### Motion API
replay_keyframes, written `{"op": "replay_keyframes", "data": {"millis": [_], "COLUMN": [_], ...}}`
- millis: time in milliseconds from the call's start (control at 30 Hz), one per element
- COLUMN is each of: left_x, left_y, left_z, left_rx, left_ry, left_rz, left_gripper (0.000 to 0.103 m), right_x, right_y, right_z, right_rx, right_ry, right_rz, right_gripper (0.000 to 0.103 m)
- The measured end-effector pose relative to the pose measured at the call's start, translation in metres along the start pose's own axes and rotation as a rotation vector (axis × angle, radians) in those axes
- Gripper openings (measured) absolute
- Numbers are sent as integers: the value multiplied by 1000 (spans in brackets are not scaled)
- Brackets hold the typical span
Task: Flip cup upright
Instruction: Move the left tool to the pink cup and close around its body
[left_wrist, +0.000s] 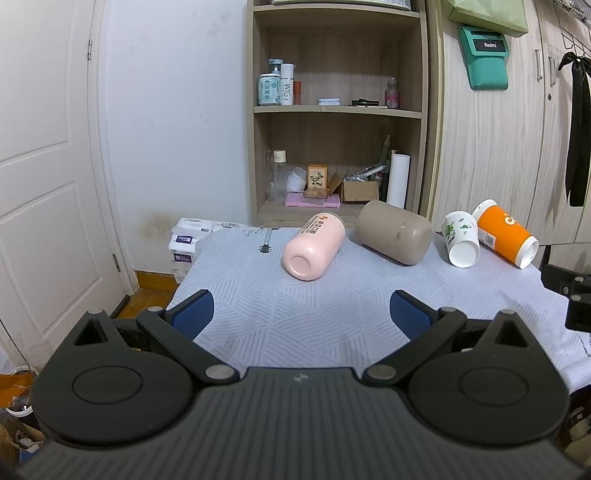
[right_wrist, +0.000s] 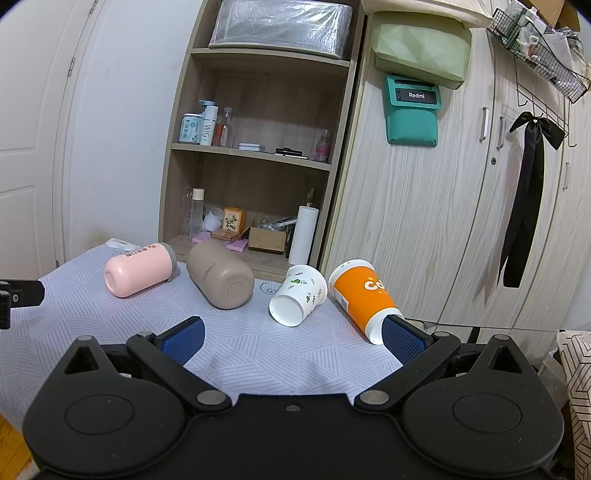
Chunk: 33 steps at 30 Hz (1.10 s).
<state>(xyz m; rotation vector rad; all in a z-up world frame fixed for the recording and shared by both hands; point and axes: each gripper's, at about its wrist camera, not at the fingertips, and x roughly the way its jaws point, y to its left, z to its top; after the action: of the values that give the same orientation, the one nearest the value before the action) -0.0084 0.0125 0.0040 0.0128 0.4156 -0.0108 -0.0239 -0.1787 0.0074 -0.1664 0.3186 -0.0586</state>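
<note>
Several cups lie on their sides along the far part of a table with a pale patterned cloth (left_wrist: 295, 314). From left: a pink cup (left_wrist: 313, 246) (right_wrist: 138, 269), a taupe cup (left_wrist: 394, 232) (right_wrist: 220, 275), a white paper cup with green print (left_wrist: 461, 238) (right_wrist: 298, 294), and an orange paper cup (left_wrist: 506, 233) (right_wrist: 360, 295). My left gripper (left_wrist: 302, 314) is open and empty, short of the pink cup. My right gripper (right_wrist: 293, 338) is open and empty; its right finger (right_wrist: 402, 341) is just at the orange cup's base end.
A wooden shelf unit (left_wrist: 338, 110) with bottles and boxes stands behind the table. A wardrobe (right_wrist: 443, 221) with a green pouch and black ribbon is at the right. Tissue packs (left_wrist: 186, 243) sit off the table's far left corner, by a white door (left_wrist: 48, 184).
</note>
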Motion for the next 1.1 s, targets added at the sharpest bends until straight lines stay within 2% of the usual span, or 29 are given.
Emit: {"op": "replay_keyframes", "data": {"millis": [67,200,400,733,900,1100], "left_x": [0,6,35,121,168,205], "left_y": [1,6,16,38,44,47], "left_z": [5,22,52,86,87,83], "left_rx": [13,41,102,139,101,68], "left_ry": [6,16,67,188,256,305], "left_rz": [-11,-46,-64,-151,-237,-319], "left_gripper": [103,103,103,103,103,100], "right_x": [3,13,41,85,108,130], "right_y": [-1,-5,4,44,64,77], "right_z": [1,6,13,26,25,25], "right_rx": [8,66,107,87,84,77], "right_ry": [0,20,53,100,151,190], "right_rz": [21,130,253,373,447,468], "right_gripper": [103,103,103,103,103,103]}}
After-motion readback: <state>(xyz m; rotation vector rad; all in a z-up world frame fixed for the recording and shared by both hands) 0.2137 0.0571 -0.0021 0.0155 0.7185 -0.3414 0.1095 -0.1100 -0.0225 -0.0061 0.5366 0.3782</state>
